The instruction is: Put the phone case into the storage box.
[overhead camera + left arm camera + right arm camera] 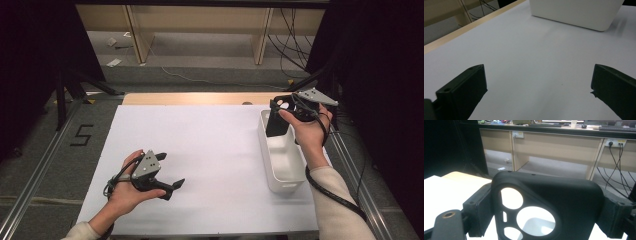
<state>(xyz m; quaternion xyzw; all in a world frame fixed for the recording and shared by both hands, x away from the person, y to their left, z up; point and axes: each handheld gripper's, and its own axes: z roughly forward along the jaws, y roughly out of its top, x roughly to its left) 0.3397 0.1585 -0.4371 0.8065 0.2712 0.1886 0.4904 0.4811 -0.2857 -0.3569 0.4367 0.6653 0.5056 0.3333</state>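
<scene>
R gripper: jaws gripping a black phone case, one pad pressing on each side edge, case spanning the full gap btw them. In the high view the gripper is hanging over the far end of the white bin, w/ the case pointing down from the jaws into it.
Phone case: sitting squarely btw the R jaws, back facing the right gripper view's camera, camera cut-outs twd the lower left of that view; white of the bin is showing thru the holes. Can't tell if its lower end is touching the bin floor.
L gripper: jaws standing wide open, nothing btw them. It's hovering low over the white table sheet, hand wrapping the body from behind.
Bin: lying well ahead of the L jaws, past their tips at the upper right of the left gripper view; directly below the R jaws.
Table edge: wooden strip running ahead and to the left of the L jaws, beyond the sheet.
Hands: L and R grippers are well apart, on opposite sides of the sheet.
</scene>
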